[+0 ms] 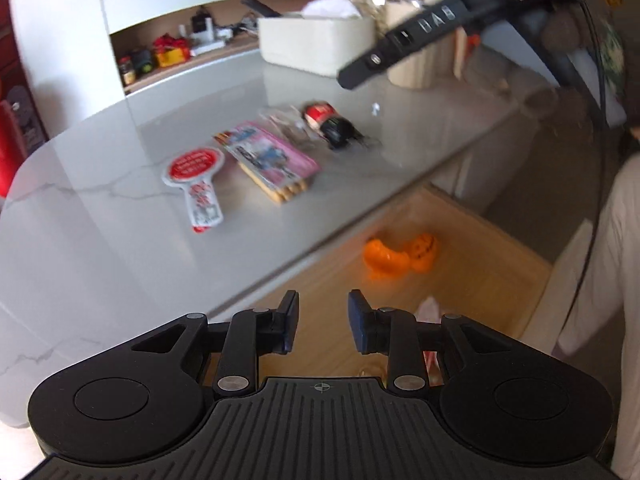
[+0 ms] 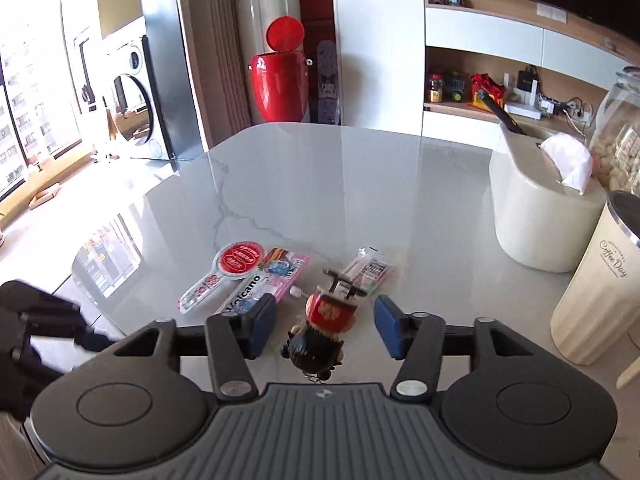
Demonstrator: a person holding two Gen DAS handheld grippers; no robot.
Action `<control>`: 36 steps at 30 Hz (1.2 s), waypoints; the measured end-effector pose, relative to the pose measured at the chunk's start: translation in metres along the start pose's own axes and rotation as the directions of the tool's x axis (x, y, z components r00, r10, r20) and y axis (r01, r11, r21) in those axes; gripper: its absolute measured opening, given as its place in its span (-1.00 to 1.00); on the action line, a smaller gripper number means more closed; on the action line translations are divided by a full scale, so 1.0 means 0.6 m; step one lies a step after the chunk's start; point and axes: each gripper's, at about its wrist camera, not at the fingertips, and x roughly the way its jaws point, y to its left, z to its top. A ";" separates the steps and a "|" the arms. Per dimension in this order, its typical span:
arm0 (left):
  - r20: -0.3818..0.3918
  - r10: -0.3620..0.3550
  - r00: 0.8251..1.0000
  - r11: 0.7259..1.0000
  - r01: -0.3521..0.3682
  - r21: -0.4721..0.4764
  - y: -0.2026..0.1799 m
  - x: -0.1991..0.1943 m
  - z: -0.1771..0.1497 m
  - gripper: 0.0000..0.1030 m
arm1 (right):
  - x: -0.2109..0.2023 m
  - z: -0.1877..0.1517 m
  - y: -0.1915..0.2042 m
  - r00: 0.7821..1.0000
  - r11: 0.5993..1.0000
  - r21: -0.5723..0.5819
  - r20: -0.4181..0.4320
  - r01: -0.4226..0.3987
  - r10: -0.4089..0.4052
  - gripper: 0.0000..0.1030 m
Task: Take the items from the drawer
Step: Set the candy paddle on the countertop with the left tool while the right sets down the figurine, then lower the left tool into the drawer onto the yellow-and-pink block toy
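The open wooden drawer [image 1: 472,280] lies below the marble counter's edge. An orange toy [image 1: 396,256] and a pale pink item [image 1: 430,308] rest in it. My left gripper [image 1: 323,320] hangs over the drawer, open, with nothing between its fingers. On the counter [image 2: 320,184] lie a red-headed packet [image 2: 236,264], a pink pack [image 2: 280,272], a clear packet [image 2: 366,270] and a small doll [image 2: 320,344] in red with black hair. My right gripper [image 2: 325,316] stands open around the doll, its pads apart from it. One right gripper finger [image 1: 400,36] shows in the left wrist view.
A cream tissue box [image 2: 540,208], a "Coffee Day" canister [image 2: 596,292] and a glass jar [image 2: 616,128] stand at the counter's right. A person's pale sleeve [image 1: 612,260] is beside the drawer. Shelves with small items run along the back wall.
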 end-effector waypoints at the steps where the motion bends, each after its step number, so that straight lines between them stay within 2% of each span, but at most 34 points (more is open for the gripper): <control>1: -0.031 0.002 1.000 0.997 0.000 0.072 -0.013 0.008 -0.011 -0.39 | 0.001 -0.005 0.000 1.000 1.000 0.002 -0.012 -0.002 0.002 0.22; 4: -0.124 -0.024 0.992 0.978 0.049 0.201 -0.037 0.031 -0.035 -0.39 | -0.019 -0.042 0.001 0.999 1.000 -0.016 -0.044 -0.014 0.013 0.40; 7: -0.187 -0.098 0.977 0.970 0.136 0.202 -0.046 0.046 -0.045 -0.39 | -0.052 -0.088 -0.003 0.996 0.999 -0.037 -0.085 -0.001 -0.002 0.50; 11: -0.232 -0.197 0.953 0.965 0.230 0.125 -0.057 0.069 -0.027 -0.39 | -0.081 -0.150 -0.020 0.987 1.000 -0.004 -0.158 0.004 -0.004 0.62; 15: -0.284 -0.266 0.921 0.954 0.294 0.060 -0.080 0.101 0.000 -0.40 | -0.080 -0.205 -0.038 0.977 0.998 0.047 -0.212 0.038 -0.027 0.63; 18: -0.344 -0.308 0.887 0.947 0.319 -0.024 -0.103 0.131 0.019 -0.40 | -0.073 -0.235 -0.058 0.976 0.993 0.102 -0.214 0.064 -0.041 0.63; 20: -0.391 -0.352 0.851 0.936 0.330 -0.123 -0.108 0.155 0.025 -0.40 | -0.066 -0.247 -0.075 0.979 0.984 0.166 -0.204 0.064 -0.030 0.64; 21: -0.410 -0.373 0.832 0.927 0.320 -0.195 -0.109 0.168 0.024 -0.40 | -0.063 -0.250 -0.081 0.979 0.980 0.185 -0.202 0.069 -0.031 0.64; 23: -0.432 -0.389 0.814 0.912 0.275 -0.305 -0.109 0.192 0.025 -0.40 | -0.061 -0.252 -0.087 0.979 0.978 0.186 -0.195 0.091 -0.054 0.64; 24: -0.437 -0.387 0.812 0.907 0.249 -0.341 -0.109 0.201 0.025 -0.40 | -0.064 -0.251 -0.090 0.981 0.979 0.180 -0.184 0.101 -0.067 0.64; 27: -0.447 -0.335 0.829 0.905 0.152 -0.397 -0.112 0.219 0.029 -0.40 | -0.072 -0.247 -0.094 0.987 0.978 0.188 -0.151 0.089 -0.061 0.73; 29: -0.470 -0.320 0.823 0.889 0.090 -0.448 -0.109 0.232 0.029 -0.40 | -0.075 -0.245 -0.096 0.988 0.979 0.189 -0.143 0.079 -0.052 0.77; 31: -0.514 -0.309 0.800 0.877 0.031 -0.479 -0.104 0.244 0.027 -0.39 | -0.078 -0.247 -0.095 0.989 0.980 0.184 -0.141 0.078 -0.052 0.77; 34: -0.548 -0.309 0.778 0.863 -0.013 -0.505 -0.102 0.258 0.031 -0.36 | -0.088 -0.246 -0.094 0.992 0.980 0.187 -0.123 0.061 -0.038 0.77; 36: -0.573 -0.336 0.747 0.849 -0.023 -0.528 -0.107 0.271 0.031 -0.36 | -0.099 -0.243 -0.095 0.995 0.980 0.196 -0.101 0.043 -0.024 0.79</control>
